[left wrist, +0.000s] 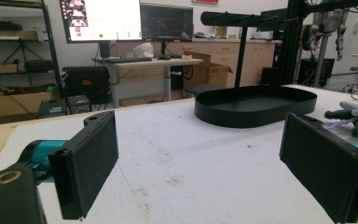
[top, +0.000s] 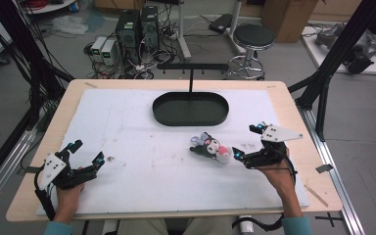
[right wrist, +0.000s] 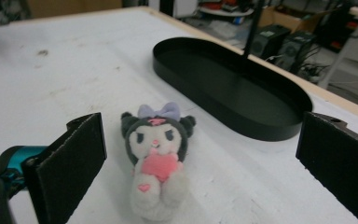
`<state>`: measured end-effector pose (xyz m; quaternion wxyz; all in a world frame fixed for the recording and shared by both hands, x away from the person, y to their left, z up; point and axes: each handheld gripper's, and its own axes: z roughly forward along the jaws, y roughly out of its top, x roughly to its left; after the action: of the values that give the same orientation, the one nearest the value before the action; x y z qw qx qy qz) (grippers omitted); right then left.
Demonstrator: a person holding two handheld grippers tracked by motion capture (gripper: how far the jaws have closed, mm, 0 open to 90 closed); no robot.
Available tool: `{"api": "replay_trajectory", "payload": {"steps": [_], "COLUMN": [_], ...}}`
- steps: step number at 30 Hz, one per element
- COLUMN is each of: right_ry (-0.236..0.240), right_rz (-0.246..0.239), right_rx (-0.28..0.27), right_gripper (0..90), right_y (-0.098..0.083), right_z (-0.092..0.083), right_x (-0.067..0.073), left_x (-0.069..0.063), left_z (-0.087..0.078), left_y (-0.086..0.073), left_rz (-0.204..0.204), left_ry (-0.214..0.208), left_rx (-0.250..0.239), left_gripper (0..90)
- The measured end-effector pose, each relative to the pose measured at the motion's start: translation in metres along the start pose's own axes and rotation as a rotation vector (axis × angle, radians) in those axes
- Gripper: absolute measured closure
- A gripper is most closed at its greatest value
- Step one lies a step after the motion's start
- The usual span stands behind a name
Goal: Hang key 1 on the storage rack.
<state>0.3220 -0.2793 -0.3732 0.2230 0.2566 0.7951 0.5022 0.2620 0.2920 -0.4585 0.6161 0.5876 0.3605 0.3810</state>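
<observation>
Plush toy: lies on the white mat right of centre, near side of the black oval tray, apart from it.
Right gripper: jaws spread wide, just right of the toy; in the right gripper view the toy lies between the jaws, untouched.
Left gripper: jaws spread, empty, at the near left of the mat, well apart from the toy.
Tray: holds an upright black stand.

My left gripper rests low, jaws spread wide. My right gripper gapes too, wrist angled inward.
</observation>
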Motion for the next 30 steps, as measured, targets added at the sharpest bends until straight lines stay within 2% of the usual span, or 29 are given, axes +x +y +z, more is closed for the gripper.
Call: {"api": "replay_trajectory", "payload": {"steps": [4, 7, 10, 14, 16, 19, 23, 27, 30], "right_ry": [0.037, 0.069, 0.086, 0.124, 0.131, 0.14, 0.151, 0.158, 0.162], "right_rz": [-0.027, -0.021, -0.035, -0.079, -0.11, -0.13, -0.136, -0.148, -0.161], "right_rx": [0.087, 0.142, 0.19, 0.281, 0.32, 0.368, 0.405, 0.503, 0.551], "right_gripper": [0.8, 0.8, 0.8, 4.5, 4.5, 4.5, 4.6, 4.6, 4.6], "right_y": [0.01, 0.015, 0.018, 0.022, 0.024, 0.025, 0.024, 0.018, 0.015], "right_z": [0.008, 0.015, 0.023, 0.034, 0.04, 0.047, 0.056, 0.064, 0.069], "right_x": [-0.001, -0.003, -0.003, 0.0, 0.001, 0.002, 0.002, 0.003, 0.004], "left_x": [0.0, 0.0, 0.0, 0.0, 0.0, 0.0, 0.0, 0.0, 0.0], "left_z": [0.0, 0.0, 0.0, 0.0, 0.0, 0.0, 0.0, 0.0, 0.0], "left_y": [0.0, 0.0, 0.0, 0.0, 0.0, 0.0, 0.0, 0.0, 0.0], "left_rz": [0.0, 0.0, -0.003, -0.001, -0.002, -0.002, -0.002, 0.0, -0.001], "left_ry": [-0.001, -0.001, -0.001, 0.0, 0.0, 0.0, 0.0, 0.0, 0.0], "left_rx": [0.001, 0.001, 0.0, 0.003, 0.002, 0.002, 0.001, 0.003, 0.003], "left_gripper": [11.8, 11.9, 11.8, 11.9, 11.9, 11.9, 11.9, 11.9, 11.8]}}
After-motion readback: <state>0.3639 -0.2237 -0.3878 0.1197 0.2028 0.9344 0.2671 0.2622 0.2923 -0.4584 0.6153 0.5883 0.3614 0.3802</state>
